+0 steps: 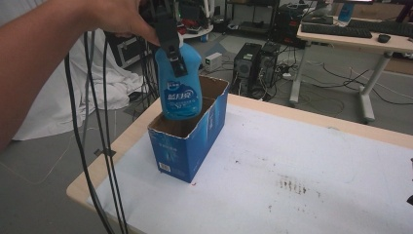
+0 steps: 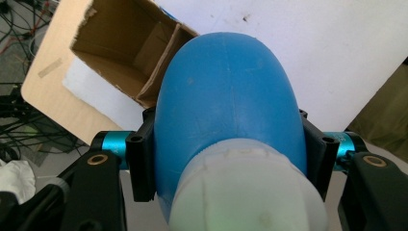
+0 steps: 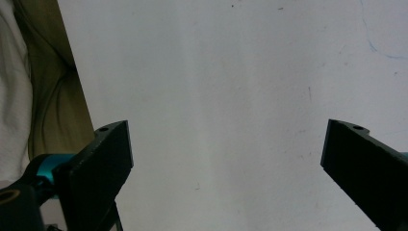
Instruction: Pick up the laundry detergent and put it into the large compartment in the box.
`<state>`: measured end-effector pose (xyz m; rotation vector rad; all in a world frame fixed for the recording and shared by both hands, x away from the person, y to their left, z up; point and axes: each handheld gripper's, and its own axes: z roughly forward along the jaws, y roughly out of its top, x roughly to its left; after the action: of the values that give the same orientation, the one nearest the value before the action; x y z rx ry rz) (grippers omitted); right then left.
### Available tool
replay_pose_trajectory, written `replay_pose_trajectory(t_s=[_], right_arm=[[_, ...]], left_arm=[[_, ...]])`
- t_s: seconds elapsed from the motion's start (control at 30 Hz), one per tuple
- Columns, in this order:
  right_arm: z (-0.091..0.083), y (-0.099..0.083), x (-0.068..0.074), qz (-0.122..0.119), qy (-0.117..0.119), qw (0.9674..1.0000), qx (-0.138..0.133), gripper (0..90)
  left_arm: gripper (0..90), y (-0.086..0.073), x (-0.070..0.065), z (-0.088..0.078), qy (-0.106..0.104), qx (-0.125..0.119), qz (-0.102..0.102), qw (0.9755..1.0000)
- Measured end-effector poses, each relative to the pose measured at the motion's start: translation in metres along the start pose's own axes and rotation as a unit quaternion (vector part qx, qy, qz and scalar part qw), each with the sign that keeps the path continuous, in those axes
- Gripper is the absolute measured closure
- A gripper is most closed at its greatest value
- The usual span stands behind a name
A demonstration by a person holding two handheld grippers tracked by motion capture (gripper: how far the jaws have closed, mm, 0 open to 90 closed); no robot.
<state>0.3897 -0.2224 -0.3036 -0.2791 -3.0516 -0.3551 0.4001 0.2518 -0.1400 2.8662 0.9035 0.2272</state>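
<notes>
left gripper (image 1: 174, 51) pinches the blue detergent bottle (image 1: 179, 83) near its neck, jaws pressed on both sides of the shoulder just below the white cap (image 2: 248, 190), as seen in the left gripper view. bottle hangs upright with its base dipped into the open top of the blue cardboard box (image 1: 190, 134), in the compartment nearer the person; a cardboard divider (image 2: 159, 65) splits the box in two. box stands near the left edge of the table (image 1: 112, 156), on the white sheet (image 1: 302, 165). right gripper (image 3: 226, 178) has jaws spread wide, nothing between them, over bare white sheet. risks, judged from here: bottle base looks close to the divider and front wall, so it could catch on the cardboard and tip or drag the light box toward the table edge. the grip is high on a smooth rounded shoulder, so the bottle may swing or slip if released early. trailing cables (image 1: 97, 146) hang by the box and could snag it. nothing steadies the box.
</notes>
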Motion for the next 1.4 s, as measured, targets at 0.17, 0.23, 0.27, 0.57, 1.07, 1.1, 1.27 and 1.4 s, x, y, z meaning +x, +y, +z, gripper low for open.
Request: replay_pose_trajectory(t_s=[0.17, 0.23, 0.27, 0.57, 1.07, 1.1, 1.27, 1.4], right_arm=[[0.000, -0.001, 0.000, 0.005, -0.002, 1.0000, 0.002, 3.1], [0.000, -0.001, -0.001, 0.004, -0.002, 1.0000, -0.001, 3.1], [0.000, -0.001, -0.001, 0.004, -0.002, 1.0000, -0.001, 3.1], [0.003, 0.000, -0.003, 0.006, 0.001, 1.0000, 0.002, 3.1], [0.007, -0.002, -0.004, 0.007, 0.005, 1.0000, 0.004, 3.1], [0.007, -0.002, -0.004, 0.008, 0.006, 0.9999, 0.004, 3.1], [0.008, -0.002, -0.004, 0.008, 0.005, 0.9999, 0.004, 3.1], [0.008, -0.001, -0.004, 0.008, 0.006, 0.9999, 0.005, 3.1]], left_arm=[[37.9, 0.000, 0.002, 0.025, -0.006, 0.017, 0.002, 0.9998], [37.9, -0.001, 0.003, 0.036, -0.010, 0.023, 0.003, 0.9997], [37.9, -0.001, 0.004, 0.042, -0.012, 0.026, 0.006, 0.9996], [37.9, -0.006, 0.005, 0.088, -0.023, 0.036, 0.027, 0.9987], [37.9, -0.015, 0.003, 0.132, -0.025, 0.050, 0.037, 0.9978], [37.8, -0.015, 0.003, 0.134, -0.025, 0.052, 0.037, 0.9977], [37.8, -0.017, 0.002, 0.143, -0.028, 0.061, 0.035, 0.9971], [37.8, -0.018, 0.004, 0.144, -0.030, 0.055, 0.024, 0.9977]])
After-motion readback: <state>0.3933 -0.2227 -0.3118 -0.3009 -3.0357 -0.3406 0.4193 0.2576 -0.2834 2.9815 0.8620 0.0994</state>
